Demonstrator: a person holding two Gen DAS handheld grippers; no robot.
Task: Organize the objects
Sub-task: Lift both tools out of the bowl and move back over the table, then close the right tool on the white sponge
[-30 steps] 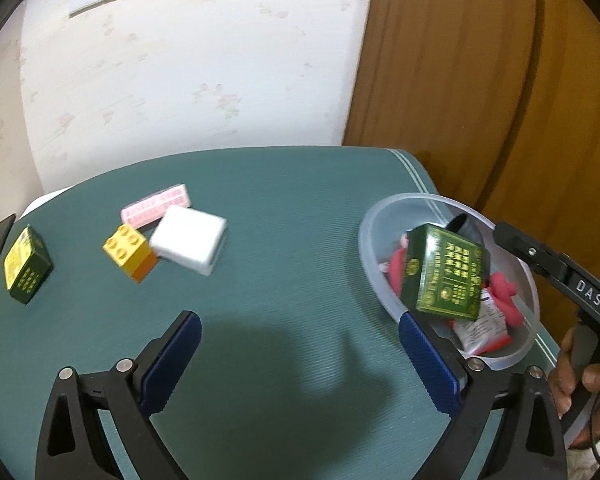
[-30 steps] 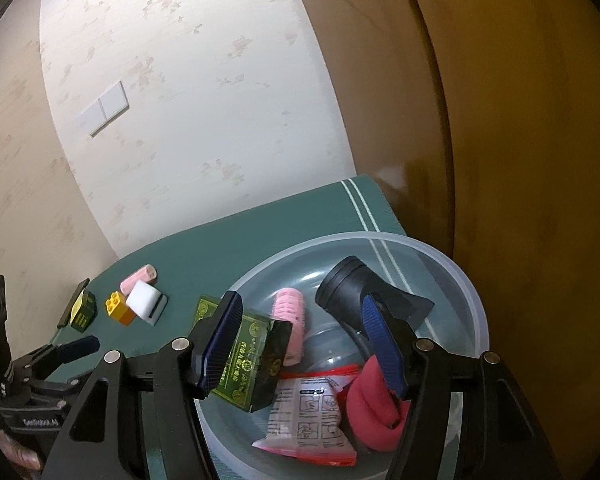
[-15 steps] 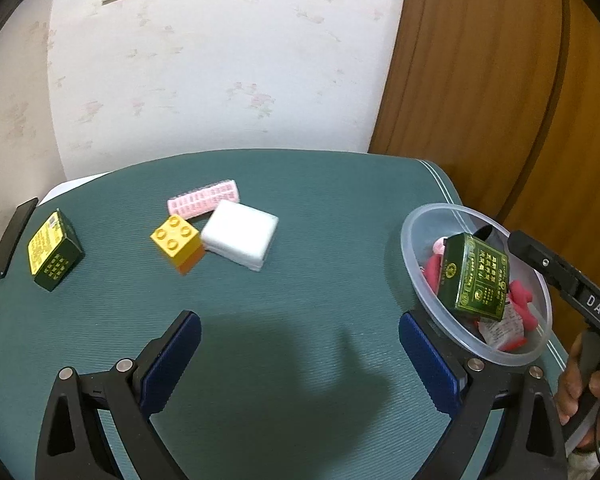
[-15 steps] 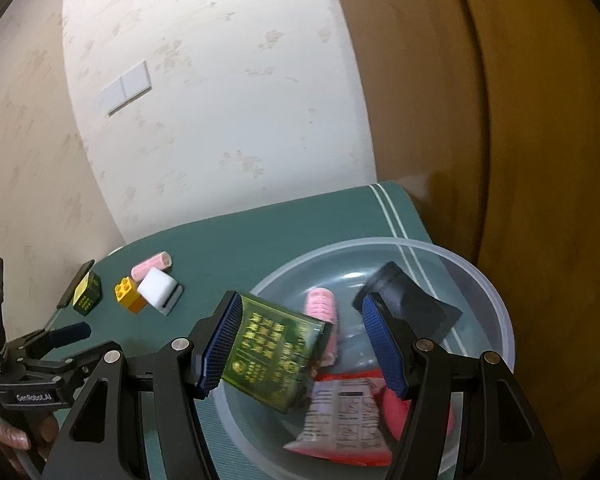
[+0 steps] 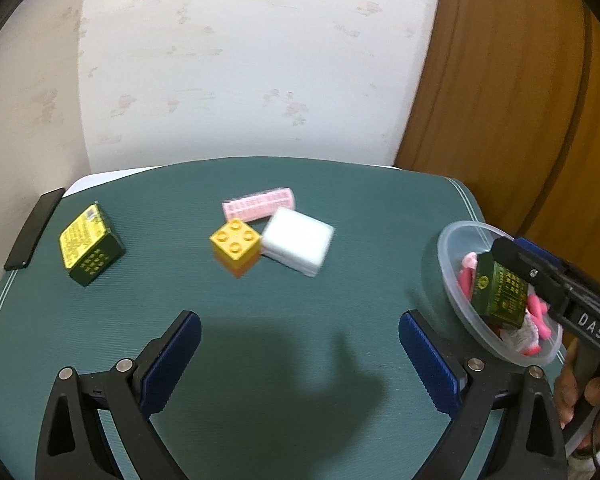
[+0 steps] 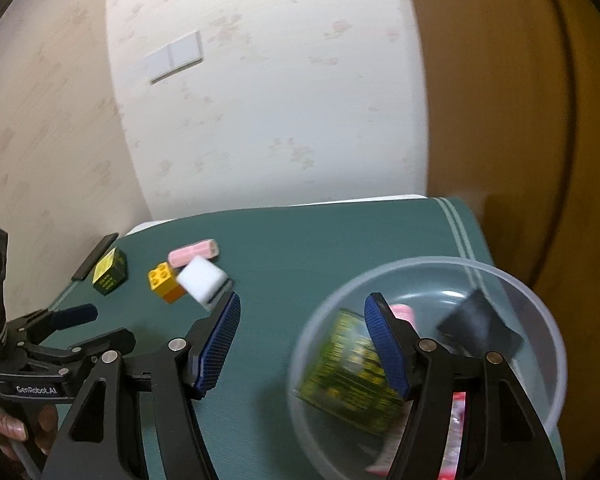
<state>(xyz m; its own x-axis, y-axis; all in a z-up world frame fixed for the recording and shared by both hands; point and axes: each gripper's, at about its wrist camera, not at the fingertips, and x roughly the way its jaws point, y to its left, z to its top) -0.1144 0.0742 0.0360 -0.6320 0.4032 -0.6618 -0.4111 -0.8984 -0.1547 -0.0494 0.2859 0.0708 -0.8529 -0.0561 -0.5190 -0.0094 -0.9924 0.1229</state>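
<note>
**Green box lands in the bowl; four pieces wait on the mat**

A dark green printed box lies tilted inside the clear plastic bowl at the lower right of the right wrist view, blurred and leaning on the bowl's near wall. The right gripper stands wide open above it, one blue pad over the mat and the other over the bowl, gripping nothing. In the left wrist view the left gripper hangs equally wide and empty over bare green mat at the bottom of the frame.

Left to gather, at centre frame: a yellow toy brick, a white block touching its right side, and a pink hair roller just behind both. A second green box with a yellow face sits well apart at the left, near a black slab at the mat's edge.

The brick looks hard, light and slick, best pinched across its flat sides below the studs. The white block appears soft and likely to give under pressure. The roller may roll; a hold across its middle seems safest. The carton would probably dent if squeezed hard, so its broad faces are the place to grip.

The clustered three crowd each other, leaving little room for a pad between brick and block. The bowl already holds a black object, pink items and a packet, so space inside is tightening.
</note>
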